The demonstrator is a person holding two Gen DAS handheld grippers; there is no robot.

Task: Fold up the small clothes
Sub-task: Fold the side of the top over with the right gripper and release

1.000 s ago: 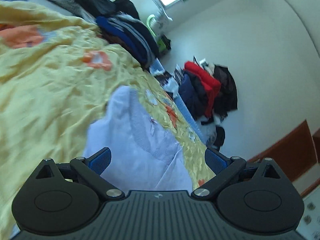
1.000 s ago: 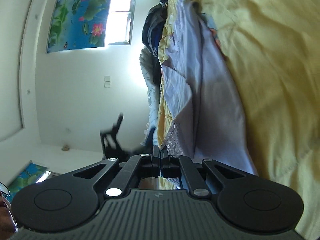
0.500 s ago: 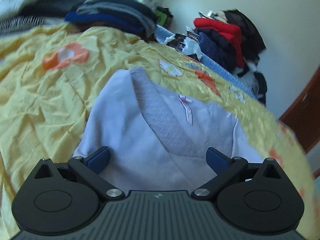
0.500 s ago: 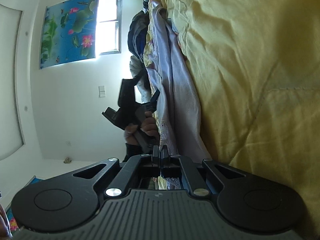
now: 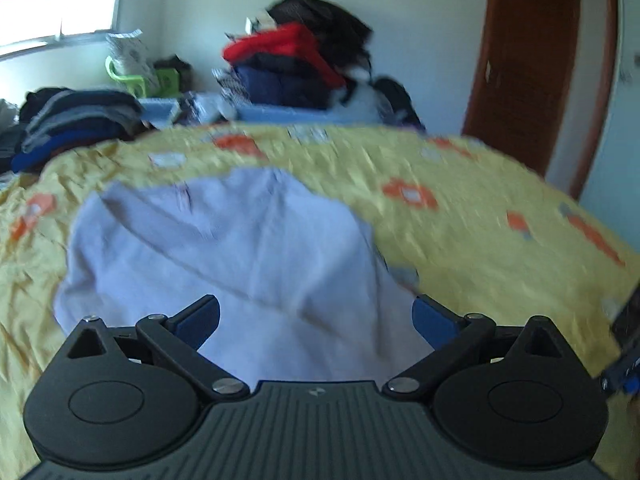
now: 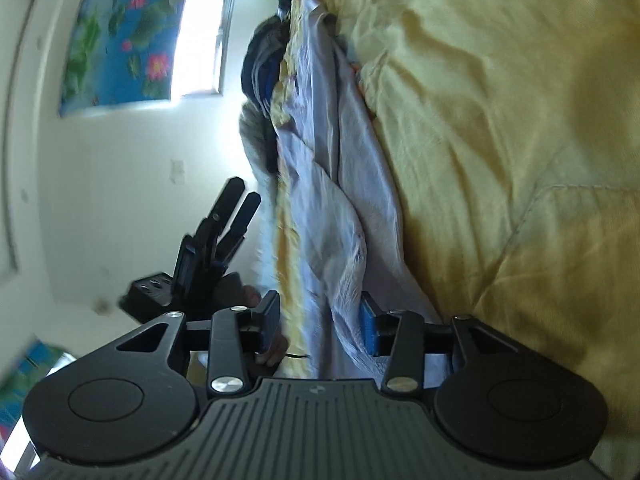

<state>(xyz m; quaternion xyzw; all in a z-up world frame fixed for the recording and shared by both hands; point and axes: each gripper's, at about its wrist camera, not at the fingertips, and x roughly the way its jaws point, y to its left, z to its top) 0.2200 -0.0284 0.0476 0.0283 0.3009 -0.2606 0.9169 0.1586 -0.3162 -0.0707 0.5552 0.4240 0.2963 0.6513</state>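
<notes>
Just ahead of your left hand-held gripper point(image 5: 316, 316), in the left wrist view, the pale lilac garment point(image 5: 224, 256) lies spread on the yellow bedspread point(image 5: 460, 232). The left jaws stand wide apart with nothing between the blue pads; the cloth is below and beyond them, not pinched. I judge you have it laid flat there so the next fold has a smooth base, with the bed serving as the work surface. Beyond the far edge of the bed, a light blue bin point(image 5: 288, 114) carries a heap of red and dark clothes point(image 5: 288, 60), piled above its rim. To the left of that a green basket point(image 5: 132, 80) holds something pale; what it is I cannot tell. A stack of dark folded clothes point(image 5: 72, 120) sits at the bed's far left corner, probably the finished pile.

In the right wrist view the picture is rolled on its side, so the bedspread point(image 6: 500, 140) fills the right. Your right hand-held gripper point(image 6: 320, 328) has just been opening: its jaws are now partly apart. The garment's edge point(image 6: 340, 220) runs up between the pads, with a clear gap at the left pad; whether the right pad touches the fabric I cannot tell. This reads as a release after setting the edge down. Your left hand-held gripper point(image 6: 236, 200) shows off to the left, clear of the cloth.
</notes>
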